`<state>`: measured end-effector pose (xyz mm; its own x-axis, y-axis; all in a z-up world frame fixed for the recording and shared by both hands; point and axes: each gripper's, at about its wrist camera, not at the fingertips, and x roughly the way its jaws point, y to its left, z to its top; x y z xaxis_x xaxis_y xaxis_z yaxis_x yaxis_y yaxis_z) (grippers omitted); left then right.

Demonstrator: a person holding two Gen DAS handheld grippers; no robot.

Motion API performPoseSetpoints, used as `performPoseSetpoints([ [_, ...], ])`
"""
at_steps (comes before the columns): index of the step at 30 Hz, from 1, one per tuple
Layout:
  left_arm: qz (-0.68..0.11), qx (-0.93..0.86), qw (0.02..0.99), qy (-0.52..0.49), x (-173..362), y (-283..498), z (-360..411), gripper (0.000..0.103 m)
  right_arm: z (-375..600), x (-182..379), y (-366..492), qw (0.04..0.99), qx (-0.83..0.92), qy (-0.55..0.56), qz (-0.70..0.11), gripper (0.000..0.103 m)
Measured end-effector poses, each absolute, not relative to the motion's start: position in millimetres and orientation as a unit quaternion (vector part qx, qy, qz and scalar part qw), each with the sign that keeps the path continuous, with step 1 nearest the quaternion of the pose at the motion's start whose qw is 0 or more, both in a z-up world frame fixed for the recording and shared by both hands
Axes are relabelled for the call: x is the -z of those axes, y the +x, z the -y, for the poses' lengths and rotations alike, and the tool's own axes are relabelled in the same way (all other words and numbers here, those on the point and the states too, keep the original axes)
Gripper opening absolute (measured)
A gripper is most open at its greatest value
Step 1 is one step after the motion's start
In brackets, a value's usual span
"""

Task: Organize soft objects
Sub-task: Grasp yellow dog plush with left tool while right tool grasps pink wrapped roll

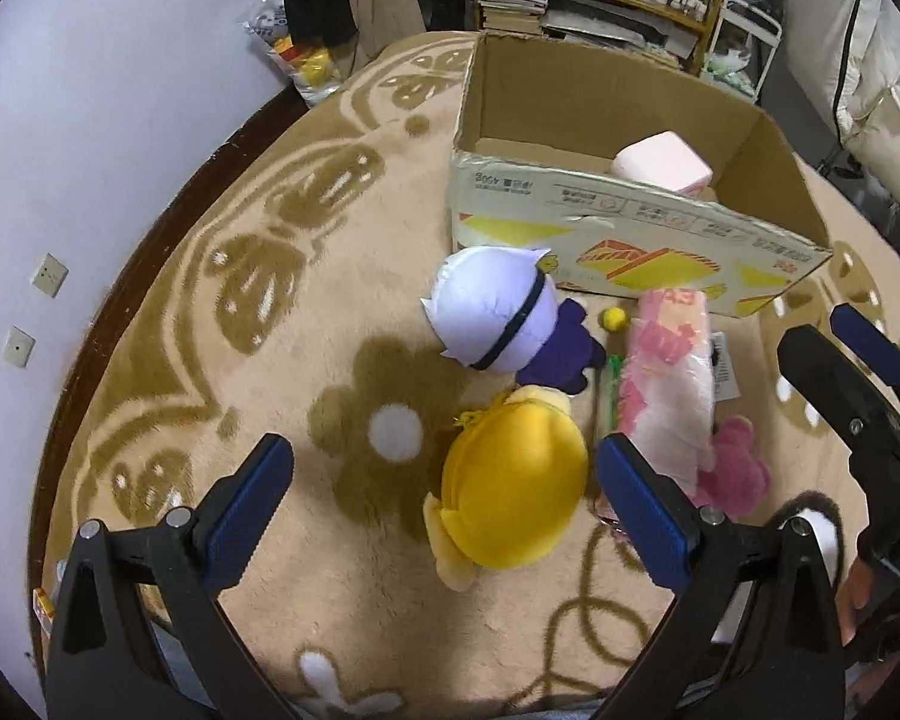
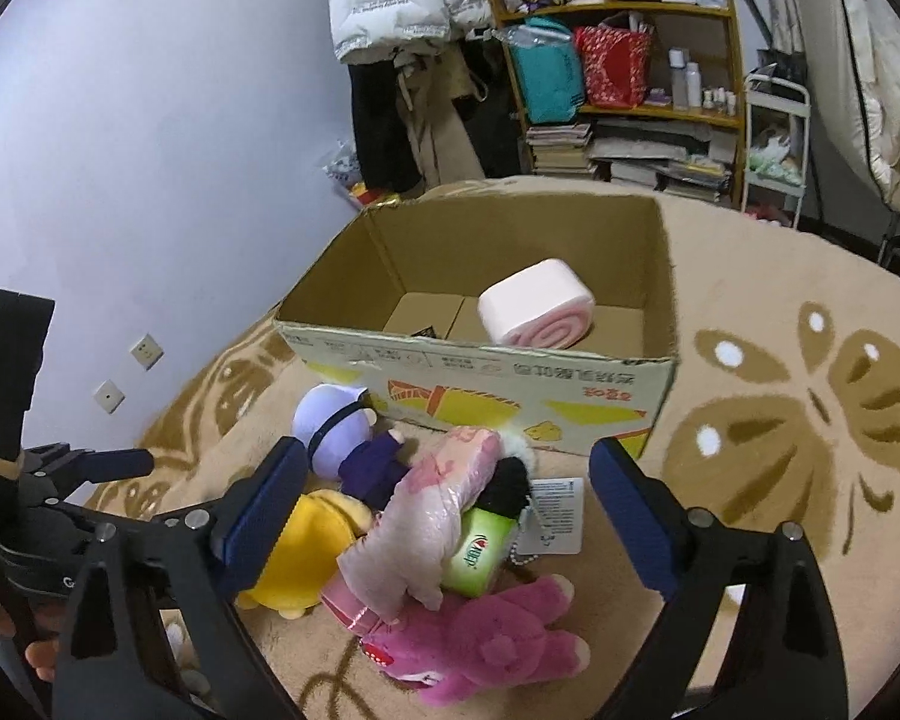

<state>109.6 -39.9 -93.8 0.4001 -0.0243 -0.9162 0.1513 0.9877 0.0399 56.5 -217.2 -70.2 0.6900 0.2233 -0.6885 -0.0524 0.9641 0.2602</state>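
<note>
Plush toys lie in a loose heap on the tan carpet [image 1: 330, 570], just in front of the cardboard box [image 2: 510, 378], near its printed front wall. Yellow round plush [image 1: 513, 480] nearest the left gripper [image 1: 444, 498], smooth-skinned, a paler limb at its lower edge. White-headed doll [image 1: 489, 306] with a dark band and purple body touches it on the box side. Long pink-and-white printed plush [image 2: 438, 492] lies across a green pouch [image 2: 480, 552]; bright pink fuzzy animal [image 2: 492, 642] beside it, a paper tag [image 2: 555, 513] alongside. Inside the box, one pink roll-cake cushion [image 2: 537, 303] on the floor. Right gripper [image 2: 444, 516] over the pink pile. Both grippers stand wide apart, nothing clamped, pads clear of the toys.
</note>
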Motion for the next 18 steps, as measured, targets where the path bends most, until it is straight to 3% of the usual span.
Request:
performPoseSetpoints([
  [7,-0.565,0.046,0.822,0.059,109.8,121.9,42.1,0.1,210.4,88.1,75.0,0.897,-0.098,0.109,-0.416,0.087],
  [14,-0.593,0.046,0.802,0.061,128.1,130.5,45.1,0.1,207.2,96.6,84.0,0.893,-0.106,0.113,-0.422,0.087],
  [18,-0.604,0.046,0.793,0.061,136.5,135.3,46.6,0.1,206.3,105.3,90.2,0.883,-0.113,0.12,-0.44,0.075],
])
